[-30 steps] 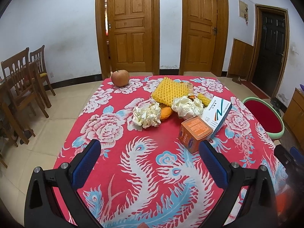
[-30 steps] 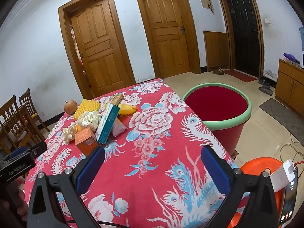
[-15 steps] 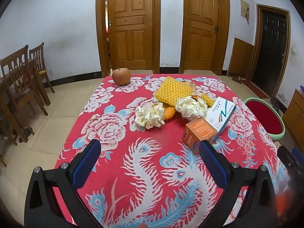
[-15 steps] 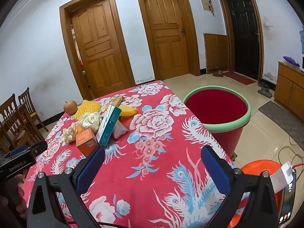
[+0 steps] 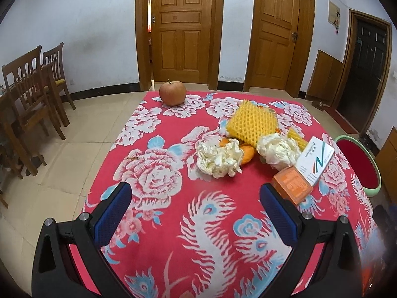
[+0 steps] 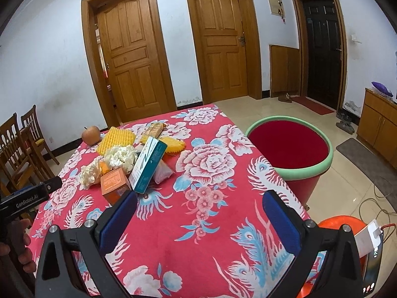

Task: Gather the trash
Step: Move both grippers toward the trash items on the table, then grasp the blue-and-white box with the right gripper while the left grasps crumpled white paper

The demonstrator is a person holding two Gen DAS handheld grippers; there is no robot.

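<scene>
**Trash pile on my red flowery tabletop**

From my left side: The tabletop has a red cloth with white flowers and blue feathers on it. My left tool is spread wide and holds nothing. It hangs over the near part of the cloth. Past it sits the trash pile: two white paper balls, a yellow foam net, orange peel, an orange box and a white box leaning over the orange one. An apple sits alone at the far edge. Wooden chairs stand off to the left, with bare tile floor between. Since a second ago the pile looks bigger and nearer to this tool.

From my right side: My right tool is spread wide too, with nothing in it. The trash pile is to the front left, and the orange box is just beside the left finger. The red bin with a green rim stands by the right edge of the tabletop. The cloth in front of this tool is open. Two wooden doors and a dark door are in the far wall. This side has come a little closer to the pile than before.
</scene>
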